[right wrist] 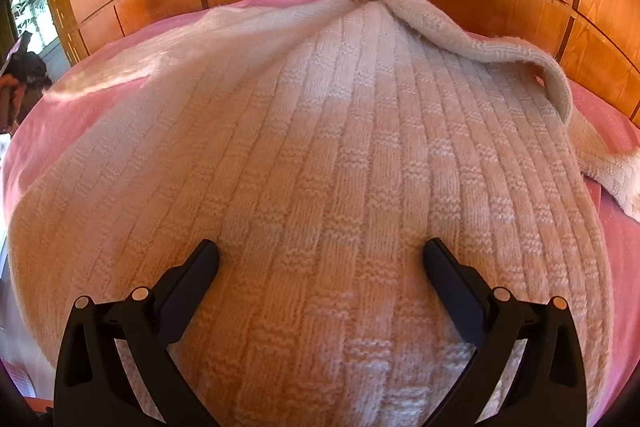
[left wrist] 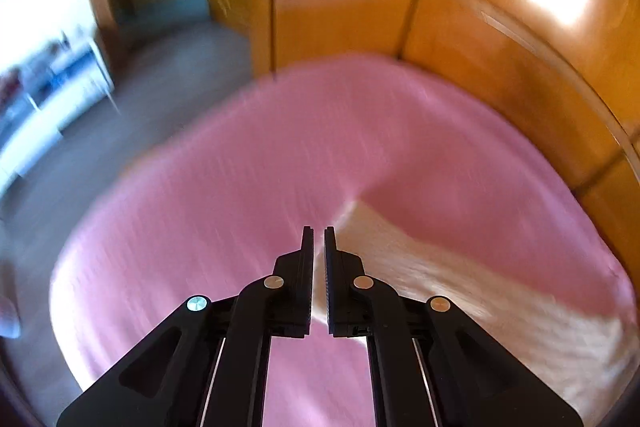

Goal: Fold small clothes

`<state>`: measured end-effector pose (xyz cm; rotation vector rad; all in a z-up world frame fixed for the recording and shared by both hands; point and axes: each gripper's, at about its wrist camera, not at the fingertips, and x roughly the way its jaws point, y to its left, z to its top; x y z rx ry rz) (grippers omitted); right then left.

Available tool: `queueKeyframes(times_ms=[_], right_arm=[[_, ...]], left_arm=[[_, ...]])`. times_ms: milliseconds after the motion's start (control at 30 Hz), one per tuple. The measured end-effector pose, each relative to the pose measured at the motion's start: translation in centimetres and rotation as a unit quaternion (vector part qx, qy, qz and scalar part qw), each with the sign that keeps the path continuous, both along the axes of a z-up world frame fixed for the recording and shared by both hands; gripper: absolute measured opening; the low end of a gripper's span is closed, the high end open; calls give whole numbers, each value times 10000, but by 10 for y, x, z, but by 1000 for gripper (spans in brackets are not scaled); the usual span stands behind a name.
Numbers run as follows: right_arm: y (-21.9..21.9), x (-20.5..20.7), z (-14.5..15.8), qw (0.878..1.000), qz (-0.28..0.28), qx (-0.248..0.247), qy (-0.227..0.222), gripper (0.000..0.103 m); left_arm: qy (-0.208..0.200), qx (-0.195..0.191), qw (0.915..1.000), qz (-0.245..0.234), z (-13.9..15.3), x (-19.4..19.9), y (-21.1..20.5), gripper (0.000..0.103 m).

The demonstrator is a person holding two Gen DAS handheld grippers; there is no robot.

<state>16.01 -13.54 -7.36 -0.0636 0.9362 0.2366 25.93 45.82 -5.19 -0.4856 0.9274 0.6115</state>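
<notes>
Left wrist view: left gripper [left wrist: 319,239] jaws nearly closed, pinching a cream knit sweater [left wrist: 460,291] edge that trails right and near over the pink bedsheet [left wrist: 260,167]. Carry the fold low and even; open sheet lies far and left, wooden panelling [left wrist: 500,67] bounds the far right.

Right wrist view: right gripper [right wrist: 320,259] spread wide, holding nothing, over the sweater [right wrist: 340,147]. Sleeve [right wrist: 500,47] flops far right; tuck it.

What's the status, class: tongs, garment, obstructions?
Left tongs shut on cream knit sweater. Right tongs open over its body. Sweater spread on pink bedsheet, sleeve flopped across. Nothing obstructing.
</notes>
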Motion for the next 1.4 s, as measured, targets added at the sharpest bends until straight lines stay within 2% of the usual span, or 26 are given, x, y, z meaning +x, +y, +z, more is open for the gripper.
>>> queueKeyframes(times_ms=[33, 100, 167, 267, 300, 333, 400, 433, 500, 533, 600, 667, 700, 733, 767, 800, 833, 867, 1000, 1067, 1133, 1200, 1267, 1300, 1367, 1400], right_arm=[[0, 1, 2, 10000, 38, 0, 60, 101], [-4, 1, 10, 9996, 150, 58, 215, 101], [-17, -1, 22, 9994, 91, 248, 211, 100], [-65, -14, 48, 9981, -442, 405, -110, 99], [-79, -18, 53, 9972, -594, 434, -153, 98], [-96, -22, 56, 9958, -764, 475, -167, 97], [-135, -31, 54, 9923, -1146, 457, -51, 94], [-150, -36, 50, 9910, -1259, 443, 47, 90], [-172, -44, 40, 9882, -1413, 528, 252, 86], [-180, -48, 34, 9868, -1439, 647, 367, 80], [-185, -52, 24, 9849, -1338, 920, 596, 70], [-176, -60, 22, 9879, -1101, 929, 578, 57], [-173, -61, 22, 9883, -1019, 962, 597, 41], [-171, -62, 23, 9886, -961, 983, 606, 19], [-167, -64, 25, 9890, -872, 1011, 636, 9], [-163, -65, 29, 9895, -829, 1001, 634, 9], [-160, -67, 37, 9902, -770, 1023, 567, 8], [-160, -72, 47, 9902, -691, 1125, 449, 8], [-163, -107, 115, 9885, -359, 1447, -253, 7], [-162, -123, 126, 9886, -219, 1457, -307, 7], [-157, -141, 120, 9914, -150, 1289, -159, 7], [-163, -153, 96, 9925, -304, 1176, 162, 7], [-167, -156, 68, 9917, -488, 1094, 470, 7], [-168, -157, 53, 9906, -553, 1073, 647, 7], [-167, -155, 39, 9899, -581, 1024, 793, 8], [-168, -155, 37, 9897, -574, 1044, 796, 11]], left_arm=[[-104, -127, 9998, -151, -1, -5, -10, 19], [-378, -351, 9967, -625, 1, -27, -39, 21], [-610, -693, 9869, -1324, 0, -48, -74, 21], [-815, -1145, 9610, -2382, -2, -89, -139, 21], [-897, -1442, 9456, -2777, -6, -106, -164, 26], [-917, -1592, 9360, -3003, -10, -120, -182, 35], [-1091, -1962, 9154, -3342, -16, -153, -219, 44], [-1104, -2138, 9052, -3504, -20, -169, -236, 45], [-1096, -2290, 8919, -3741, -29, -193, -263, 45], [-1087, -2367, 8867, -3820, -35, -200, -273, 45], [-931, -2468, 8802, -3946, -47, -212, -291, 45], [-887, -2430, 8803, -3978, -53, -222, -305, 45], [-912, -2306, 8832, -3980, -54, -228, -316, 43], [-895, -2201, 8862, -3977, -55, -225, -322, 24], [-814, -2174, 8848, -4040, -57, -215, -329, 10], [-761, -2123, 8856, -4061, -59, -203, -330, 6], [-753, -2010, 8880, -4068, -54, -201, -330, 5], [-798, -1969, 8861, -4119, -45, -197, -327, 5], [-1233, -2164, 8678, -4299, 10, -211, -306, 4], [-1258, -2182, 8628, -4384, 27, -218, -299, 4], [-1081, -2144, 8645, -4416, 26, -223, -295, 4], [-625, -1909, 8717, -4470, 9, -226, -300, 6], [-34, -1514, 8882, -4337, -15, -222, -303, 9], [203, -1355, 9000, -4139, -28, -223, -297, 11], [303, -1239, 9169, -3782, -38, -219, -286, 11], [162, -1265, 9208, -3686, -35, -219, -283, 11]])
